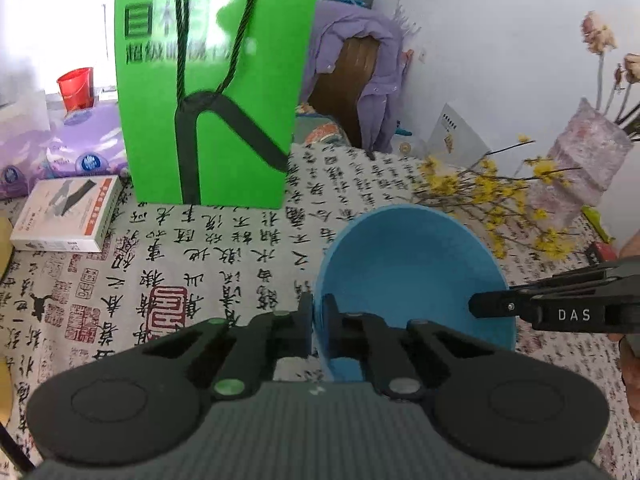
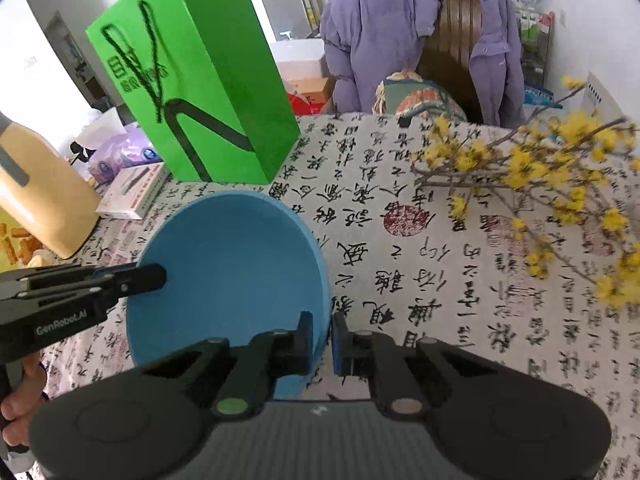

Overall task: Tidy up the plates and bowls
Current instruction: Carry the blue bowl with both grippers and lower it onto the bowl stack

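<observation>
Closest to the left wrist camera, the left gripper (image 1: 318,312) is clamped on the near rim of the blue bowl (image 1: 404,264), one finger outside the wall and the other inside it. In the right wrist view the right gripper (image 2: 322,336) is pinched on the opposite side of the same rim, its left finger inside the bowl and its blue-padded right finger outside. So both tongs are closed on the bowl's edge from two sides, each one's tip showing in the other's view, reaching across the rim.

The bowl is tipped, its hollow turned toward the cameras, over the tablecloth (image 1: 224,248) printed with black calligraphy and red seals. Whether its base touches the cloth I cannot tell.

Behind it stands a tall green paper bag (image 1: 216,80) with dark cord handles, and left of that lies a small white box (image 1: 64,212). Yellow flowering branches (image 2: 540,176) sprawl over the cloth to the bowl's right. A purple jacket (image 2: 400,28) hangs over a chair at the table's far edge.
</observation>
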`<state>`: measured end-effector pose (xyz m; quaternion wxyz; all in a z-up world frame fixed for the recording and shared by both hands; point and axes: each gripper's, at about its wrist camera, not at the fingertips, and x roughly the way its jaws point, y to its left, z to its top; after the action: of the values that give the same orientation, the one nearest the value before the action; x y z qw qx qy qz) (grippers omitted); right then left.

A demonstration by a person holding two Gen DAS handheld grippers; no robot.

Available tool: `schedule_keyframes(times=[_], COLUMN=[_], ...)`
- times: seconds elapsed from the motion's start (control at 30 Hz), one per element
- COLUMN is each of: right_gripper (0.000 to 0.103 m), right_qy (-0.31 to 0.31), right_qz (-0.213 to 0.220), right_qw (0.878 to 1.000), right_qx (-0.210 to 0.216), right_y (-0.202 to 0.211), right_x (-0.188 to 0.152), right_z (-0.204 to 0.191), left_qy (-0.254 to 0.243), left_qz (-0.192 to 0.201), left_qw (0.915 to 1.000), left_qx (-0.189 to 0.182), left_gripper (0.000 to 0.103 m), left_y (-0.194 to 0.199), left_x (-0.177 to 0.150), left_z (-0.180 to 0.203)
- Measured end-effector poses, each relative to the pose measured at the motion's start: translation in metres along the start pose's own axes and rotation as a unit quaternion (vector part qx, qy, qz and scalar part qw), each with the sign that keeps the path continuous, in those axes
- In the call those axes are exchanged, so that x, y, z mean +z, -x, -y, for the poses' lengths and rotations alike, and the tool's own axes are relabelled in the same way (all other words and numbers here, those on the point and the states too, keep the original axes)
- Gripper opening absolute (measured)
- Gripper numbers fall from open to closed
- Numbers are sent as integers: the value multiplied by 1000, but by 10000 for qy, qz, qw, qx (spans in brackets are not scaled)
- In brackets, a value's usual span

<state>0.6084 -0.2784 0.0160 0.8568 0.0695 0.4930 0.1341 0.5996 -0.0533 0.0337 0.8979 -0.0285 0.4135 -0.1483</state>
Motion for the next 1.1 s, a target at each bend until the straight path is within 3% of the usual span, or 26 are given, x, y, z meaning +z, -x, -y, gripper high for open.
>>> schedule_keyframes(times=[0.23,0.7,1.1], right_gripper=[8,7,4], right_qy=[23,-49,-205], right_qz=[240,651,662], right_qw=[9996,9965,9958], right_qx=[-134,-522,-596], right_y=[73,231,284], right_x=[-25,-132,-229], right_z=[-3,20,41], left_qy=[-181,-548,-567], left_qz=[227,582,395], left_qw=[9996,9945,9920], left_qx=[-69,-672,-1054], left_gripper=[5,6,6], left_y=[60,167,200], left_x=[-15,-74,-148], left_z=[42,149,202])
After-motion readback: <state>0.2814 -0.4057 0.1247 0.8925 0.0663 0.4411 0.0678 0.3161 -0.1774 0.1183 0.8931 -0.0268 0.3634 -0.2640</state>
